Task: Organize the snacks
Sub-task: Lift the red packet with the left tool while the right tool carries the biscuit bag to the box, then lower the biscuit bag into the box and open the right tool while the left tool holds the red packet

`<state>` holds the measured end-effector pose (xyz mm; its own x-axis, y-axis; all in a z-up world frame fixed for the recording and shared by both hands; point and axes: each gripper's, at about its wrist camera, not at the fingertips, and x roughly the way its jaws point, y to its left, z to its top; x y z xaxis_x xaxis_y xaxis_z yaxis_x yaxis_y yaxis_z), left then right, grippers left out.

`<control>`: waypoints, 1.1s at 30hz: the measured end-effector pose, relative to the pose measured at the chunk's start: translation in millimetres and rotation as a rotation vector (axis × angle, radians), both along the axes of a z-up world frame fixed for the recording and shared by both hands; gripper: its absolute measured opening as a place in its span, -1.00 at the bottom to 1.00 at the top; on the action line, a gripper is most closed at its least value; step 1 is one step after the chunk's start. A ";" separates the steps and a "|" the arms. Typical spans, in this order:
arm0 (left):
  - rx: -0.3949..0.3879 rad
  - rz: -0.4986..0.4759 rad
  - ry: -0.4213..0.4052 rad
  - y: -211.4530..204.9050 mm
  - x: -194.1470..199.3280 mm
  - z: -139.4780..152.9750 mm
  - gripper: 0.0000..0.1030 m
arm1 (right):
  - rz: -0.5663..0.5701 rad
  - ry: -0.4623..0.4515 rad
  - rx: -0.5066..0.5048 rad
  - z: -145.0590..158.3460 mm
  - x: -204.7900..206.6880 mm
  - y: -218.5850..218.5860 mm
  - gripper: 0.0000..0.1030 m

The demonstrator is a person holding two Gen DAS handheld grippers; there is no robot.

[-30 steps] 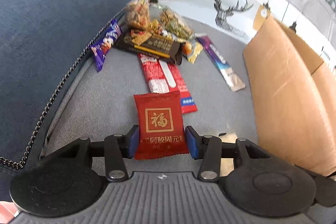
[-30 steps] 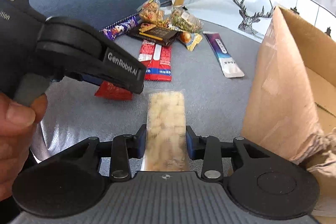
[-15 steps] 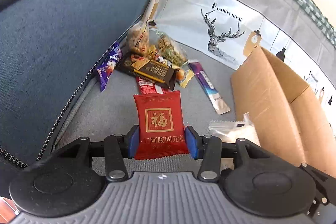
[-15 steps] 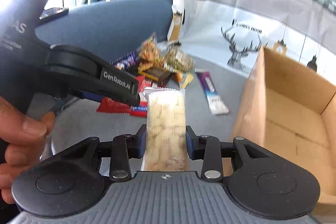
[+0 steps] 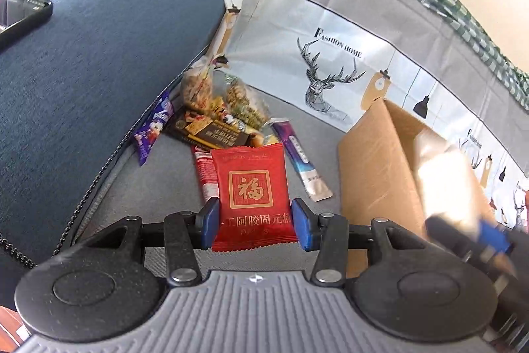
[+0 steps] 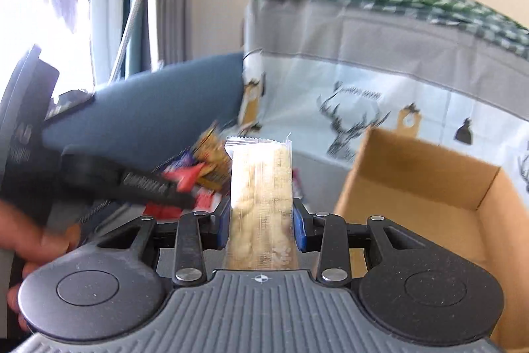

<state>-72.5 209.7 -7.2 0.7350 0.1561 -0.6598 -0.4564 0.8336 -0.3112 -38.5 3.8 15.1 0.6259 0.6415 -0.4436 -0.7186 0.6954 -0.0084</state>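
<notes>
left gripper [image 5: 255, 222]: jaws narrowed onto the red snack packet [image 5: 252, 192], blue pads pressing its two side edges near the bottom.
red snack packet: upright between the jaws, gold character facing the camera, top edge well above the pads, lifted clear of the seat.
right gripper [image 6: 261, 225]: jaws pinching the pale wafer bar [image 6: 261, 197] by its long sides, gap just the bar's width.
pale wafer bar: clear wrapper, standing up out of the jaws, sealed end on top.
ahead of left jaws: red-and-white stick pack [image 5: 203, 171] lying flat, partly hidden behind the held packet; past it a dark chocolate bar [image 5: 211, 131], then a heap of clear nut bags [image 5: 198, 90] against the sofa back.
left of that heap: purple candy bar [image 5: 152, 129] along the cushion seam.
right of left jaws: purple-and-white sachet [image 5: 299, 159] flat on the grey sofa seat [image 5: 165, 181], apart from the heap.
further right: cardboard box [image 5: 373, 174], open top; right gripper shows there as a blur at the box wall.
right jaws vs box: cardboard box is ahead and to the right, interior visible, nothing I can make out inside.
left of right jaws: left gripper body, motion-blurred, with the snack heap behind it.
background: deer-print cloth [image 5: 330, 65].
</notes>
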 end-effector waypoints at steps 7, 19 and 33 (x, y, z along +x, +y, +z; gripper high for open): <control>-0.002 -0.033 -0.024 -17.1 11.0 6.9 -0.01 | -0.105 -0.099 0.033 36.2 52.0 -44.5 -0.26; 0.055 -0.151 -0.097 -63.8 34.6 17.6 -0.01 | -0.394 0.034 0.087 1.7 108.4 -128.7 -0.26; 0.069 -0.312 -0.225 -124.5 94.4 60.7 -0.01 | -0.448 0.020 0.048 -8.6 113.0 -161.0 -0.26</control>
